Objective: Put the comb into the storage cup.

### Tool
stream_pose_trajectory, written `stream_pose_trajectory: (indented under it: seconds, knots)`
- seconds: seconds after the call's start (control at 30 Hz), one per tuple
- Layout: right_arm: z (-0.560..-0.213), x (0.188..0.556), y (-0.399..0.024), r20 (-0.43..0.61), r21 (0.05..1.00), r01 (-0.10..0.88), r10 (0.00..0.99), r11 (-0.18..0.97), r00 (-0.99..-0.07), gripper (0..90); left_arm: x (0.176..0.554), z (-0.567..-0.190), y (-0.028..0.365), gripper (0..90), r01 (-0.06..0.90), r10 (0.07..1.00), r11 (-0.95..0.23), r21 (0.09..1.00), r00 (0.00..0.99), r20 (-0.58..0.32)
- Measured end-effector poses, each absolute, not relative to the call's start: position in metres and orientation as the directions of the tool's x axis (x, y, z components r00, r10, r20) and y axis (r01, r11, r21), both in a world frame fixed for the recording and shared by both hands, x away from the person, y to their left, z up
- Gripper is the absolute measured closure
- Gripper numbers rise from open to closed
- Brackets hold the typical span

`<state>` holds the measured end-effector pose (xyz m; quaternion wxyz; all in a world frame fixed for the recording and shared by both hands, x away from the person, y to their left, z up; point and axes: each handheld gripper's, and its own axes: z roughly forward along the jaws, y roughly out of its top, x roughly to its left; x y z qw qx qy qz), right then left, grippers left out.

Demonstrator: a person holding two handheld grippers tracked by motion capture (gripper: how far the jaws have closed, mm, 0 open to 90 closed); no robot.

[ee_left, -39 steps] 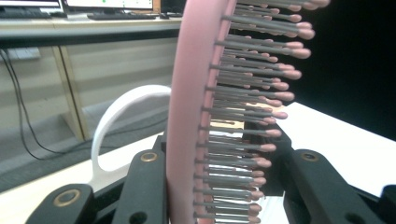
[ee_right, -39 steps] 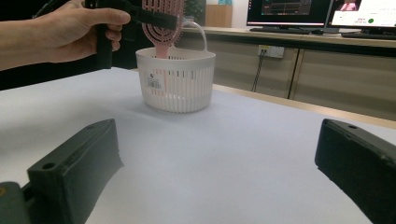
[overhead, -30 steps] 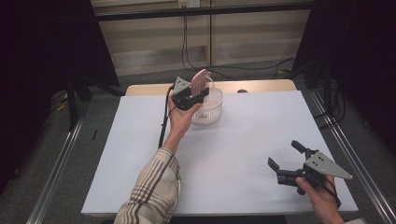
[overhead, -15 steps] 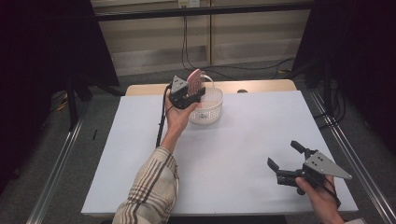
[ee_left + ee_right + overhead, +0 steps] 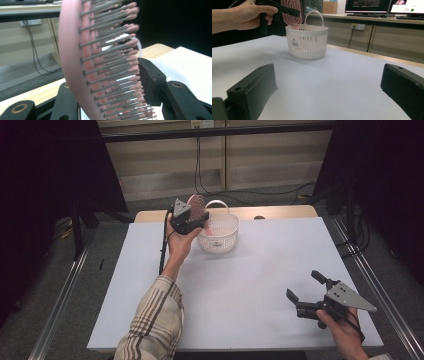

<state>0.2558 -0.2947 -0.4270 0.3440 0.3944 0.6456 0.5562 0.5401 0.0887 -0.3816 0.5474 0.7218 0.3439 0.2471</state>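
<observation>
Nearest the person, at the near right corner of the white table (image 5: 240, 290), the right gripper (image 5: 306, 287) rests low over the surface with its jaws spread wide and nothing between them; in the right gripper view the two black fingers (image 5: 252, 92) frame only bare tabletop. Farther off, the left hand (image 5: 179, 242) holds the left gripper (image 5: 196, 215) up at the rim of the white basket (image 5: 218, 236), which stands near the far edge of the table. Between its jaws stands the pink hairbrush (image 5: 100, 62), head up and roughly upright, its lower end seemingly down inside the basket, though the near basket wall hides how deep it sits. The jaws have just been opening with the brush between them: in the left gripper view one jaw lies against the smooth back of the head and the other stands at the bristle tips (image 5: 132, 63), and blur makes it hard to say whether the pads press at all, so the grip looks slack at best. The brush should be light and rigid in its plastic body, with a smooth, somewhat slippery back and springy bristles that yield under pressure; the firm handle or the rim of the head is a surer place to hold than across the bristles.
</observation>
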Motion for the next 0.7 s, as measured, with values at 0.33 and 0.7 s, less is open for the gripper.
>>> stream_pose_trajectory:
  seconds: [0.33,0.7]
  knots:
    - [-0.428,0.256,-0.295,0.0,0.988,0.135,0.89,0.069,-0.455,0.0,0.548,-0.385,0.098,45.2,0.232,0.789,-0.164,0.959,0.614,-0.013]
    - [-0.428,0.256,-0.295,0.001,0.988,0.135,0.889,0.069,-0.458,0.0,0.555,-0.387,0.105,41.9,0.247,0.786,-0.168,0.954,0.618,-0.022]
